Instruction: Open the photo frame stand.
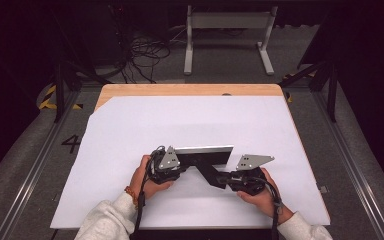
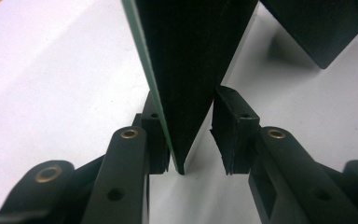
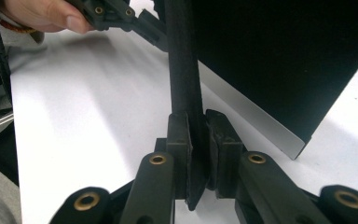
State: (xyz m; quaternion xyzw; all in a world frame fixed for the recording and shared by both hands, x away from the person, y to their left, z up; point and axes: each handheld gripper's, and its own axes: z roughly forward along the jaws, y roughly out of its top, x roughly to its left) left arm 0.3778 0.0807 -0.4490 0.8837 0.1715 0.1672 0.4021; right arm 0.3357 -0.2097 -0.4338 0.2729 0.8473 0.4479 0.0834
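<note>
- Your right claw (image 3: 196,154) has both pads pressed flat on a thin black panel (image 3: 182,65), pinching its near edge low in the centre of the right gripper view.
- Your left claw (image 2: 192,135) is partly parted around a black board with a green edge (image 2: 186,60); the left pad sits against it, the right pad stands a little off, so it isn't clamped.
- In the high view your left hand (image 1: 147,177) comes up from the lower left, wrist bent inward, left claw (image 1: 182,162) aimed toward the frame's right.
- Your right hand (image 1: 260,192) enters from the lower right, right claw (image 1: 225,177) aimed left and slightly up.
- That board (image 1: 205,152) stands on edge in the lower middle of the white surface (image 1: 130,130), its long axis running left to right across the frame.
- The panel (image 1: 207,175) slants from the board's underside down to the right, toward your right claw.
- Whether board and panel are one joined piece, you cannot tell from these views.
</note>
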